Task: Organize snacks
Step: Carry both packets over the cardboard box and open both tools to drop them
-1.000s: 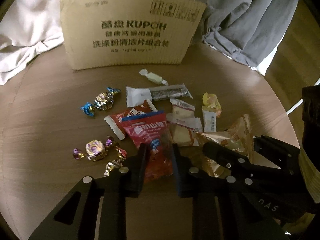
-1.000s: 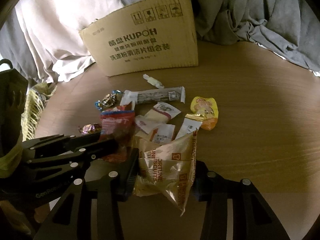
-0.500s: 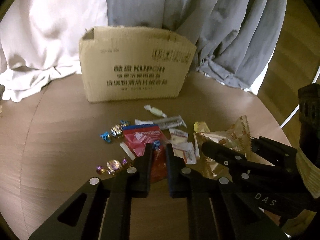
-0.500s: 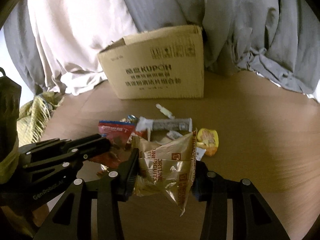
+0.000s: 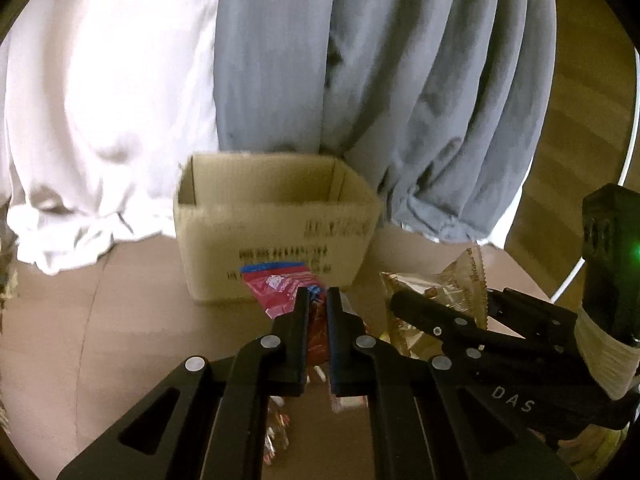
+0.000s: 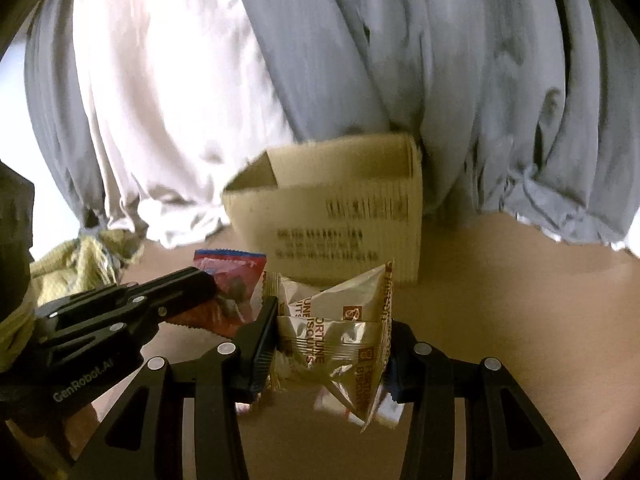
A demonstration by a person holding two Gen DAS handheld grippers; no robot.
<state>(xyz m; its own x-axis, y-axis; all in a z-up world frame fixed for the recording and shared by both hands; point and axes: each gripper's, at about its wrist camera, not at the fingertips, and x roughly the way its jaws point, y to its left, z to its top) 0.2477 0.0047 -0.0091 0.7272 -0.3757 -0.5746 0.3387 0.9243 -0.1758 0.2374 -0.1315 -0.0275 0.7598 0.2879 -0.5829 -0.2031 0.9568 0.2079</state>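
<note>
Left claw (image 5: 317,300) is clamping, jaws nearly together, on a flat red plastic snack packet with a blue top strip (image 5: 280,290); the packet is hanging in the air in front of the box face, clear of the table. Right claw (image 6: 332,334) is gripping a crinkled gold-and-white foil biscuit bag printed with brown lettering (image 6: 340,320), pads pressing on both sides, jaws partly apart around its bulk; the bag is sagging below the fingers. The two claws are sitting side by side, the packets near each other but apart. Just beyond both is standing an open-topped brown corrugated cardboard box with dark printed text on its front (image 5: 276,232), upright on the round brown wooden table (image 5: 120,304). A few small wrapped snacks (image 5: 276,436) are lying on the table under the left claw, too blurred to identify. Behind the box, white (image 5: 100,120) and grey draped cloth (image 5: 380,80) are hanging down to the table.
</note>
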